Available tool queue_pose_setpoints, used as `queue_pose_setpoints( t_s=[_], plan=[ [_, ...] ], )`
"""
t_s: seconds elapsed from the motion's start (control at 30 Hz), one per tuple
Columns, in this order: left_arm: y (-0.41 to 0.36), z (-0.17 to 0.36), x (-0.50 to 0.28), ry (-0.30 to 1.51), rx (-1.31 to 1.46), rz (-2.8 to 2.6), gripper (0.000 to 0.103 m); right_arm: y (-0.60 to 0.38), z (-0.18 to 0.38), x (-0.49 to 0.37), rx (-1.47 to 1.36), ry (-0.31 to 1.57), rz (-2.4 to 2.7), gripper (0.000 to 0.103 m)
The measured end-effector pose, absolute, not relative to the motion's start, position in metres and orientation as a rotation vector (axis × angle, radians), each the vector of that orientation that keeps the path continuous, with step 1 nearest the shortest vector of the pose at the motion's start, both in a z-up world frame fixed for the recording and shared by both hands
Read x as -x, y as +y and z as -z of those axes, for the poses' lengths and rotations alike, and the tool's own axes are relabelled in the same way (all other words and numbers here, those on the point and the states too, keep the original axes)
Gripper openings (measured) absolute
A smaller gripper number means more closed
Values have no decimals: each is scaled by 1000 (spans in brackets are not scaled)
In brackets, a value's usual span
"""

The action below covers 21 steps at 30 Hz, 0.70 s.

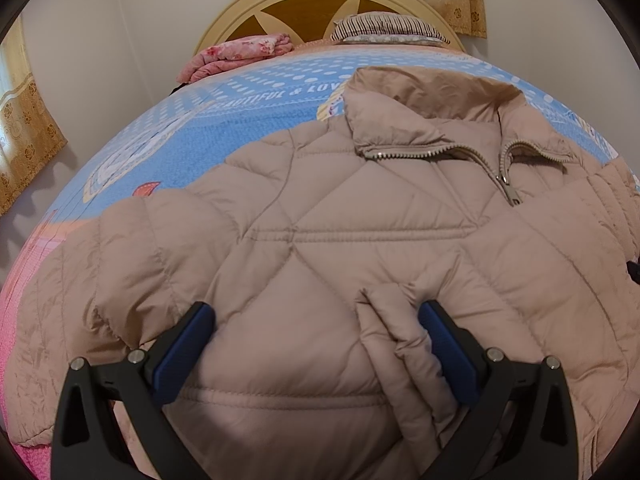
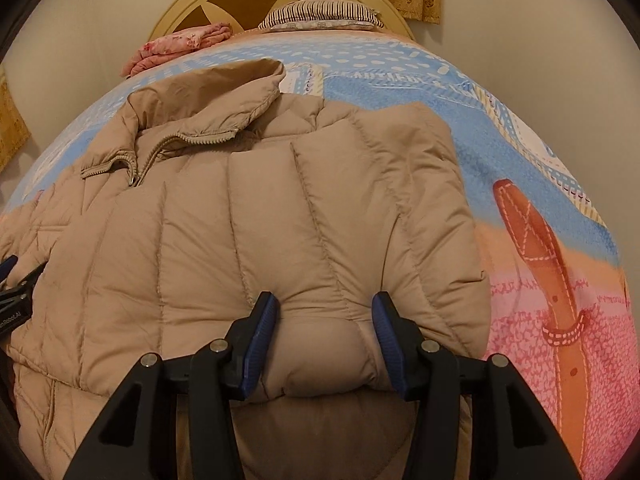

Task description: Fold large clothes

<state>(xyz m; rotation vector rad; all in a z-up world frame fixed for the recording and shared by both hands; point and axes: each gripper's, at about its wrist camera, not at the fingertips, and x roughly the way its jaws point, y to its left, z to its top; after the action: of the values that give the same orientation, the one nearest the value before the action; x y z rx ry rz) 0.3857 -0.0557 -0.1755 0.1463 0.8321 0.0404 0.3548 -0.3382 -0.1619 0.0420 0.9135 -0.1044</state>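
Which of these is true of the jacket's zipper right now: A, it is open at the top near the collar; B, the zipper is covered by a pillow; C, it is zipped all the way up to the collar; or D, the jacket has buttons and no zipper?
A: on the beige puffer jacket the zipper teeth part below the collar, pull hanging lower.

A big puffy tan jacket (image 1: 360, 216) lies flat on the bed, front side up. Its collar points toward the headboard end. The zipper (image 1: 508, 184) is open near the top. One sleeve (image 2: 280, 240) is folded over the front, near the bed's foot edge.
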Motion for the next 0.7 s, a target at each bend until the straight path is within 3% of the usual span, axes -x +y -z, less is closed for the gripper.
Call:
queue_pose_setpoints(
  t_s=[0.3, 0.7],
  plan=[
    [-55, 176, -385, 836, -141, -37, 103, -268, 106, -325, 9, 810, 8, 51],
    [-55, 177, -386, 838, -135, -35, 103, -215, 162, -341, 72, 896, -105, 52]
  ],
)
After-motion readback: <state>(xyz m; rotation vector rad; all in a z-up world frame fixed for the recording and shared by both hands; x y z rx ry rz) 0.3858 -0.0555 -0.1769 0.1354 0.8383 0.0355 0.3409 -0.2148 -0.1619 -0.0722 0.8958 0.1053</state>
